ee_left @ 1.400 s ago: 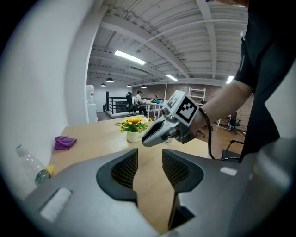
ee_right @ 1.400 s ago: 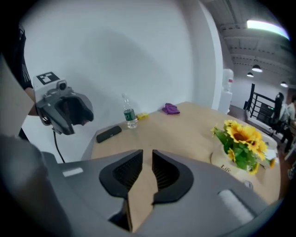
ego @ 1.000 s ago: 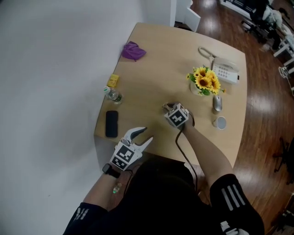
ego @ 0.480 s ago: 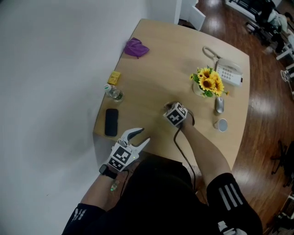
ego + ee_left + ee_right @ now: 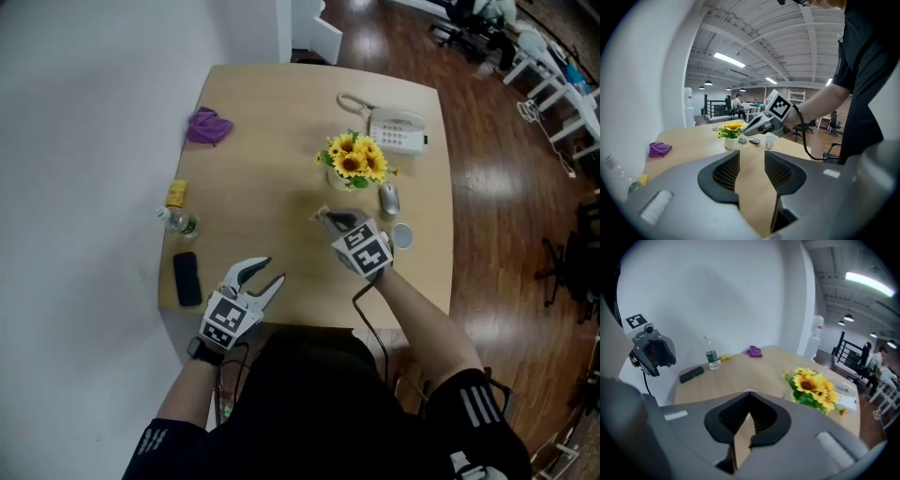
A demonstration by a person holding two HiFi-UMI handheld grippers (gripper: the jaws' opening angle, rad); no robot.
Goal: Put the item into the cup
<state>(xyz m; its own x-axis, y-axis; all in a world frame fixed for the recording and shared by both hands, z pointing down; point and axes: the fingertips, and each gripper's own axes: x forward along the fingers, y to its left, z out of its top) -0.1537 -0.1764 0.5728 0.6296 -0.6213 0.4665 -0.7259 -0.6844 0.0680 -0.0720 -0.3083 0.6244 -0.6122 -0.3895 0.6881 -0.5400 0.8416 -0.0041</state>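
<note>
In the head view my right gripper [image 5: 322,216] hovers above the wooden table [image 5: 272,103], just left of the small white cup [image 5: 402,236]. Its jaws are closed, and a small pale item [image 5: 748,392] shows as a sliver at the tips. From the left gripper view, the right gripper [image 5: 746,133] points down near the flower vase, with the cup [image 5: 770,140] behind it. My left gripper [image 5: 255,275] stands open over the table's near edge. Only bare table shows between its jaws [image 5: 751,155].
Sunflowers in a white vase [image 5: 353,161] stand just beyond the right gripper. A mouse [image 5: 389,198] and a desk telephone [image 5: 398,129] lie to their right. Along the left edge are a purple cloth [image 5: 208,125], a yellow packet [image 5: 176,193], a water bottle [image 5: 178,222] and a black case [image 5: 187,278].
The head view has swung, so everything sits further left. The right gripper has come up off the table and stands nearer the cup. The left gripper has hardly moved and stays open.
</note>
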